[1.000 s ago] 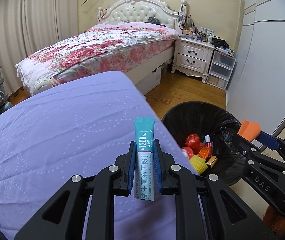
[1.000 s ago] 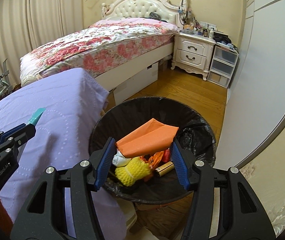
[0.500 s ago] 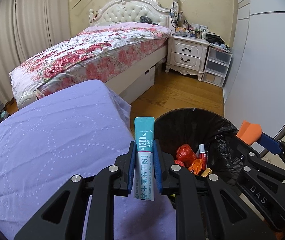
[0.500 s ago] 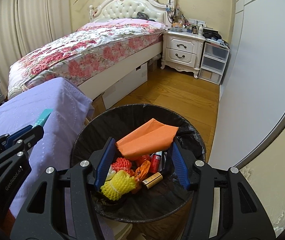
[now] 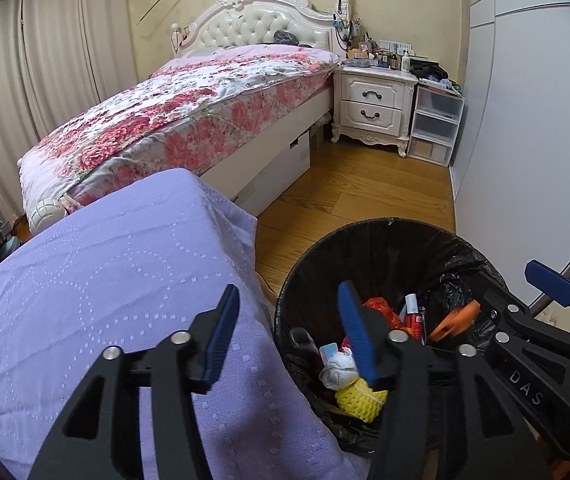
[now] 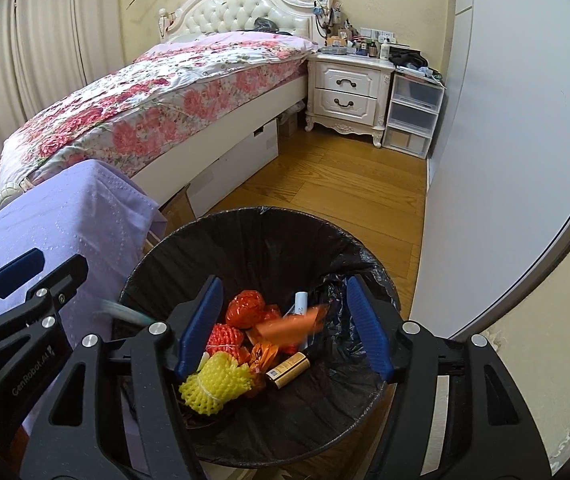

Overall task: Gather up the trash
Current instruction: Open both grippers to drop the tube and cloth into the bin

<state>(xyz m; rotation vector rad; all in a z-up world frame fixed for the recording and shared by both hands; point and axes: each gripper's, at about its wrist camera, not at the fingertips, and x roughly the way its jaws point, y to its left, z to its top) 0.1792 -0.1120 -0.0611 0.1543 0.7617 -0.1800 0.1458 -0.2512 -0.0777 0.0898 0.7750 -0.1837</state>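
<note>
A black-lined trash bin (image 5: 385,240) (image 6: 253,232) stands beside the purple-covered table (image 5: 105,280). It holds red and yellow foam nets (image 6: 217,380), a brown bottle (image 6: 287,368) and other trash. My left gripper (image 5: 289,320) is open and empty at the bin's left rim. My right gripper (image 6: 281,312) is open and empty over the bin. The orange paper (image 6: 289,326) is blurred in the air below it. The teal tube (image 6: 119,310) is a blur at the bin's left rim.
A bed with a floral cover (image 5: 189,108) lies behind the table. A white nightstand (image 5: 373,104) and plastic drawers (image 5: 435,128) stand at the back. A grey wardrobe wall (image 5: 525,140) runs along the right. Wood floor (image 5: 357,196) lies between.
Both grippers opened. The left let go of the teal tube and the right let go of the orange paper; both now fall into the bin. The left gripper moved right, toward the bin.
</note>
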